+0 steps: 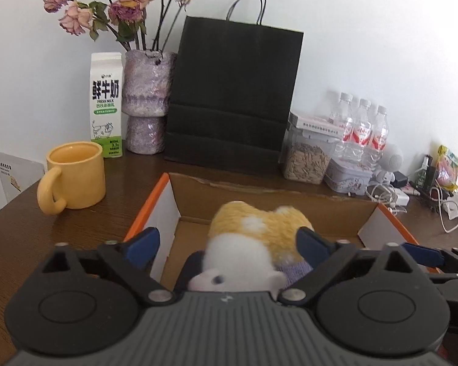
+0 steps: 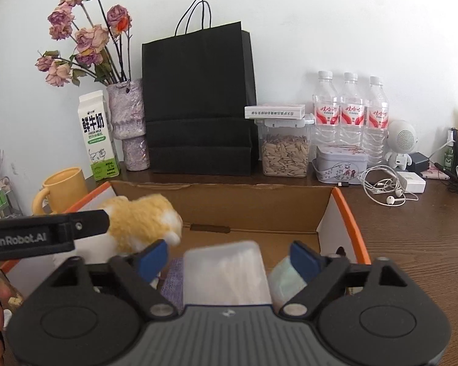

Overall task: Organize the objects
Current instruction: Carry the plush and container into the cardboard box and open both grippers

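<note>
Plush [image 1: 259,228]: yellow-orange with white patches. Box [image 2: 345,213]: brown cardboard inside, white end flaps, orange rim. Mug [image 1: 76,174]: yellow. Bag [image 1: 232,97]: black. Carton [image 1: 105,103]: white, green base, black characters. Vase [image 1: 145,100]: mottled purple. Bottles [image 2: 351,113]: clear, red-and-white labels. Table [image 1: 30,244]: dark wood grain.

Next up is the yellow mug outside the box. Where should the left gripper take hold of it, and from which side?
Grip the yellow mug across its body wall, near the rim, coming from the box side. It stands upright with the mouth open, and its handle sticks out on the far side from the box, so that approach is probably clear. The left gripper is already open.
</note>
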### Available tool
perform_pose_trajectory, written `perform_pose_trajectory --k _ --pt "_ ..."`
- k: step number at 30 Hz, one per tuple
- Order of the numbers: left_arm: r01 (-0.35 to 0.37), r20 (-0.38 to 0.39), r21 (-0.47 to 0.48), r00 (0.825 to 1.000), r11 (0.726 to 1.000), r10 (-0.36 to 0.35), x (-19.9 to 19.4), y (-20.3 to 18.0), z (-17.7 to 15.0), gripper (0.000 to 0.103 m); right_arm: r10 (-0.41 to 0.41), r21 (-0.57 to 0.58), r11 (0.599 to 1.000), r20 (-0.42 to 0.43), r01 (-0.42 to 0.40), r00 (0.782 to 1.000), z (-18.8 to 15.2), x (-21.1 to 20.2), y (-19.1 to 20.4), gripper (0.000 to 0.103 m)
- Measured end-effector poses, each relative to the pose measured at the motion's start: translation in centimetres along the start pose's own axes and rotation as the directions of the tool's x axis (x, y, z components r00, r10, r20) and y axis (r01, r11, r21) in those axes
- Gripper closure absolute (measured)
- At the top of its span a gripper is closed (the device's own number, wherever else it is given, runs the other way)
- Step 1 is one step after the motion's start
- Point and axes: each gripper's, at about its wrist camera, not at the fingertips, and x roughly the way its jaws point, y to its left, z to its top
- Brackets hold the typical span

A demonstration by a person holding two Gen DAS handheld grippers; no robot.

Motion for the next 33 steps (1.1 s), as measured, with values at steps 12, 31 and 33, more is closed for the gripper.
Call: perform_pose_trajectory --k 12,31,33 --pt "-0.031 0.053 -0.066 0.998 0.997 0.035 -1.1 1.1 0.6 0.0 -0.012 0.009 1.0 0.022 0.012 1.0 0.5 -0.9 -0.4 0.0" --pt "-0.019 0.101 -0.035 0.995 0.999 0.022 -3.7 0.6 1.1 0.0 0.01 -0.024 1.0 0.114 -0.007 0.993 1.9 -5.4 0.1 0.0" --pt "-0.016 0.098 -0.031 0.995 0.999 0.019 -4.0 0.6 1.2 0.0 0.016 -0.03 0.999 0.117 -0.013 0.993 1.9 -6.1 0.0 0.0"
